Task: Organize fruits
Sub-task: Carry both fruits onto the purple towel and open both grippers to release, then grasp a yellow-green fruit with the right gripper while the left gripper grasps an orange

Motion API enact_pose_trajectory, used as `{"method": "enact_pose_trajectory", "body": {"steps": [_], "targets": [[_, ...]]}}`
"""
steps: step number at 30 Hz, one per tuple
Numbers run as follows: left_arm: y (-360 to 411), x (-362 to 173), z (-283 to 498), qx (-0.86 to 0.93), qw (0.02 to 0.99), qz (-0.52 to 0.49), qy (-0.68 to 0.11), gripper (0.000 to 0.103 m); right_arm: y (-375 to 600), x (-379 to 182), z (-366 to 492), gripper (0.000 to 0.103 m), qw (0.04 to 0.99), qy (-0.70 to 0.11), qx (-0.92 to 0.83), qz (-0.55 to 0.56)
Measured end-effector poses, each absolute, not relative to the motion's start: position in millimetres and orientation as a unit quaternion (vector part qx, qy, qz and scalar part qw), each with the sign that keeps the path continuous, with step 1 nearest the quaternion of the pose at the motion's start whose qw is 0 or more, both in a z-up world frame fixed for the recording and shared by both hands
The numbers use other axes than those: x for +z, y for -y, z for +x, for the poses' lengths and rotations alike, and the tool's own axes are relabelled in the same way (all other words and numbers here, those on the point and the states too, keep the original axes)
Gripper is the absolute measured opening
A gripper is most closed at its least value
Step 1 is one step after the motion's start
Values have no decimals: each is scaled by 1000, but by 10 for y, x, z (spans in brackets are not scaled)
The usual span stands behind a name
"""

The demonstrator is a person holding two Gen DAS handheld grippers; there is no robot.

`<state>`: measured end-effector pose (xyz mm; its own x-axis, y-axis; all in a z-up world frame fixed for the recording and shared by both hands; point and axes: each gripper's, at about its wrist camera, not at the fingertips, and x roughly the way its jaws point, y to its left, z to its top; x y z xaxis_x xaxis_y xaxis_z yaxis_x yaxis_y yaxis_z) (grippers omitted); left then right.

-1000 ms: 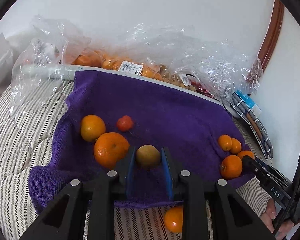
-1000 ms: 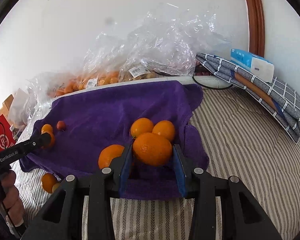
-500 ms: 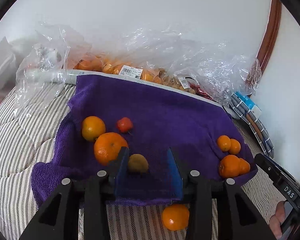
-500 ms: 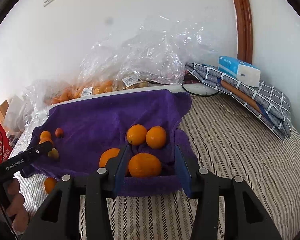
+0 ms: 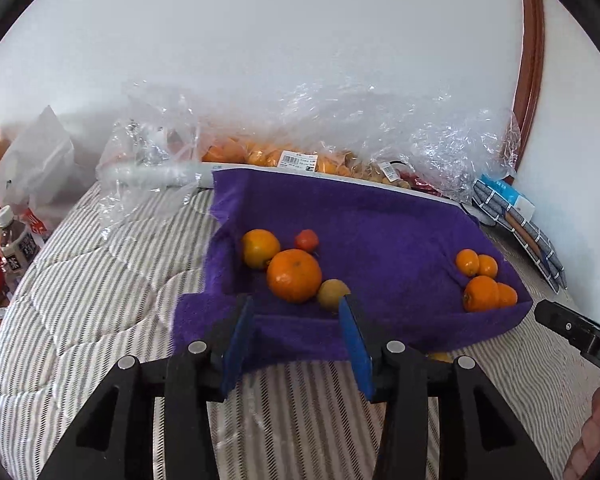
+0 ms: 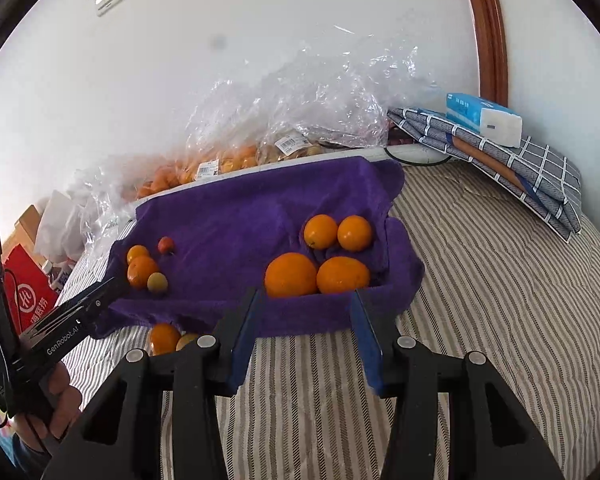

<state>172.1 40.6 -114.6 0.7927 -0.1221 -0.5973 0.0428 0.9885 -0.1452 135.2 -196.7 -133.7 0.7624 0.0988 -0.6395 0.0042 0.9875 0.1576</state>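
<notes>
Nearest, the left gripper [image 5: 298, 334] has just been opening; its blue-padded jaws stand apart with nothing between them, above the near edge of a purple towel [image 5: 380, 232]. The right gripper [image 6: 306, 330] has also just parted and holds nothing. Beyond, on the towel, a yellowish fruit [image 5: 332, 292] touches a large orange [image 5: 294, 276]. Four oranges [image 6: 318, 256] cluster at the right end. Farthest, clear plastic bags of fruit [image 5: 300, 152] line the wall.
</notes>
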Motion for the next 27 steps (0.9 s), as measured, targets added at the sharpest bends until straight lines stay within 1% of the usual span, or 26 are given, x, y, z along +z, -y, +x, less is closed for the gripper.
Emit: {"method": "enact_pose_trajectory", "body": {"steps": [1,8,18,23,27], "targets": [[-444,-1150,1680,-39,945,-60,-318,46,1932,-1350,1330,47,935,-345,28,72],[-684,-1225,1516,-3,940,-65,-335,46,1676,-1494,1297,47,927,-365,52,64],[-878,-1349,1607,29,924,-96,-368,46,1458,-1634,1316,47,919,-384,69,56],[-904,-1384,1640,26,920,-102,-378,46,1338,-1675,1353,47,918,-383,89,51],[-915,-1380,1633,22,920,-106,-376,46,1235,-1749,1437,46,909,-397,116,55]]}}
